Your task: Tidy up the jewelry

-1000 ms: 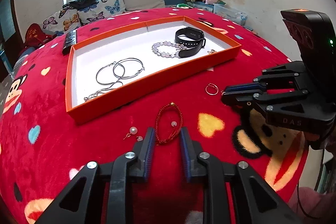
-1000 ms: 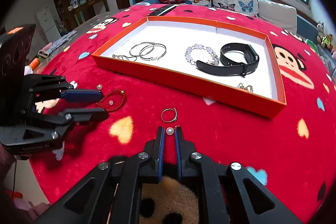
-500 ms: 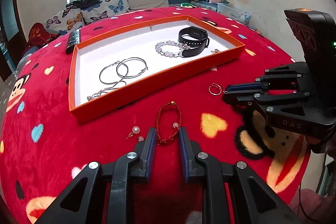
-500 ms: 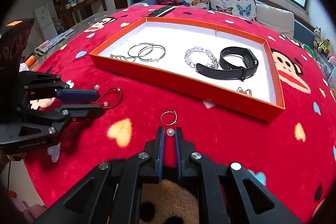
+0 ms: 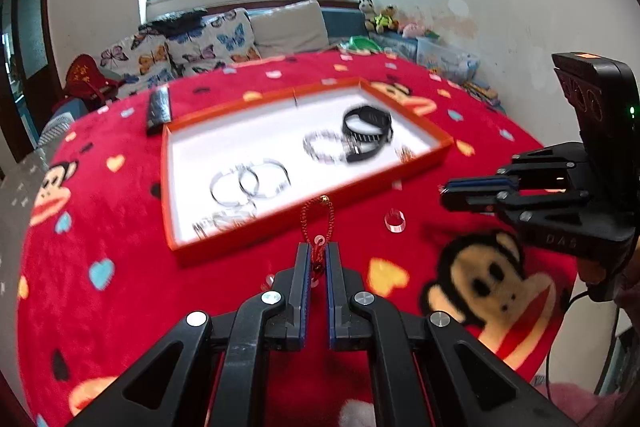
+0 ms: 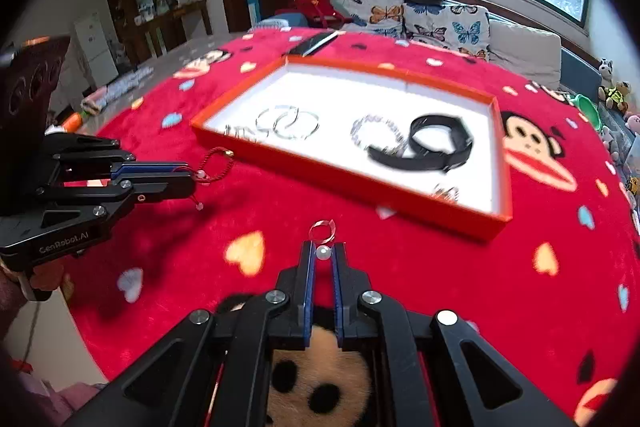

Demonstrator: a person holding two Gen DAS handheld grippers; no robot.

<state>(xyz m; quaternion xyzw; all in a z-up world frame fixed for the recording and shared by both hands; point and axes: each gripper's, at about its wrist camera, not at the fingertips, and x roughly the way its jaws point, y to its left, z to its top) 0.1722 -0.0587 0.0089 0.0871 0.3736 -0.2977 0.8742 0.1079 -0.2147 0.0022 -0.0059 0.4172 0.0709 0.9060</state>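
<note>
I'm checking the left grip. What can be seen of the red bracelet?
The red bracelet is a thin loop of twisted red cord with a small gold bead at its far end and a white bead near the tongs. The left tongs are shut on its near end; the loop sticks out past the tips toward the orange tray. Blur hides whether its far end rests on the red cloth.

Red cord bracelet (image 5: 317, 223) pinched, apparently lifted.

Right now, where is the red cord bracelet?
The red cord bracelet hangs from the shut fingers of the left gripper, just in front of the orange tray.
</note>
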